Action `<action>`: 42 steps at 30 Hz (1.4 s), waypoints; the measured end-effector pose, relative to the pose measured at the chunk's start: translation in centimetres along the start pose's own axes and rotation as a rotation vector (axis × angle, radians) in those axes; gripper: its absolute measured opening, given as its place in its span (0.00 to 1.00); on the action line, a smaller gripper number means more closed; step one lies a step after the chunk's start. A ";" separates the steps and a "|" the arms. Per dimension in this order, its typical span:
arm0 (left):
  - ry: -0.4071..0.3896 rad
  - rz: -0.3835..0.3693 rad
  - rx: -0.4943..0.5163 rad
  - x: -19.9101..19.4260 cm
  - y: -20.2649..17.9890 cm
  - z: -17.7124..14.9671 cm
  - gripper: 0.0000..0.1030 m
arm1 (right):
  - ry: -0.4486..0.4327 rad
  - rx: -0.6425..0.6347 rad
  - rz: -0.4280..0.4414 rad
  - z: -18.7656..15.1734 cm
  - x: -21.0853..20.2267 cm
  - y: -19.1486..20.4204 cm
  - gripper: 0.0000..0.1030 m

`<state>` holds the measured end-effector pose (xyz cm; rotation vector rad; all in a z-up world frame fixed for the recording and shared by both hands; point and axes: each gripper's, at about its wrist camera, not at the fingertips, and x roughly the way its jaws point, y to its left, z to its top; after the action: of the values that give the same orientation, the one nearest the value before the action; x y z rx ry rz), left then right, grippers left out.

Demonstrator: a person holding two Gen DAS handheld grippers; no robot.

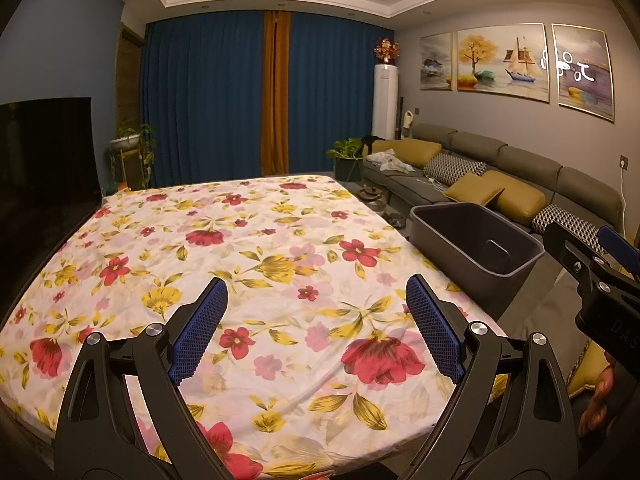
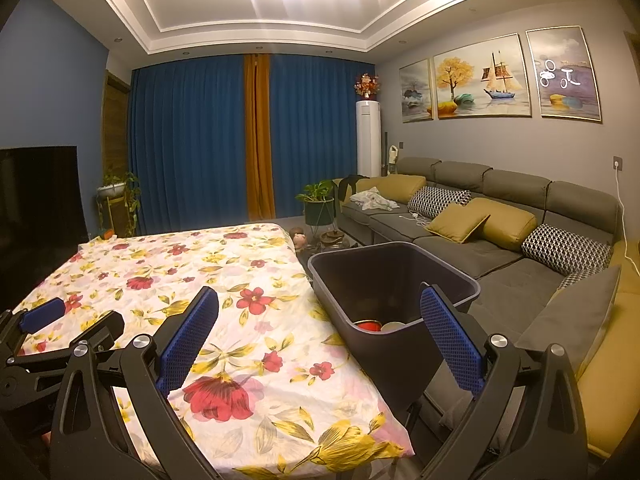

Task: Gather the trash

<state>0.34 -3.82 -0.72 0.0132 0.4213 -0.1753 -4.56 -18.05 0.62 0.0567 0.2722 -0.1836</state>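
The dark bin (image 2: 394, 296) served as the fixed mark for everything else; it stood just off the right-hand edge of the table (image 1: 280, 248), whose top lay under a floral cloth, and the grey sofa (image 2: 492, 240) ran along the wall on the bin's far side. Inside the bin, at its near end, lay the collected trash — a red round item (image 2: 367, 325) and a pale round one (image 2: 394, 326) beside it (only their upper edges showed over the rim; what they were could not be told). In the left wrist view the bin (image 1: 476, 248) showed a dark upright flap on its inner wall.

The right gripper (image 2: 320, 344) hovered with its near finger over the cloth and its far finger in front of the bin's near corner; its blue pads (image 2: 188, 344) stood spread wide, holding nothing. The left gripper (image 1: 316, 332) hung over the cloth to the bin's left, well apart from it; its pads (image 1: 198, 332) were likewise spread wide with nothing between them.

Beyond the bin's far end a potted plant (image 2: 318, 200) stood on the floor; behind that hung blue curtains (image 2: 192, 140).
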 end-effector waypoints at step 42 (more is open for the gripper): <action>-0.011 0.002 -0.004 -0.2 0.3 0.1 0.86 | 0.000 0.000 -0.002 -0.2 0.1 0.1 0.95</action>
<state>0.30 -3.47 -0.57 0.0089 0.4106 -0.1727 -4.49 -17.91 0.40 0.0565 0.2721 -0.1851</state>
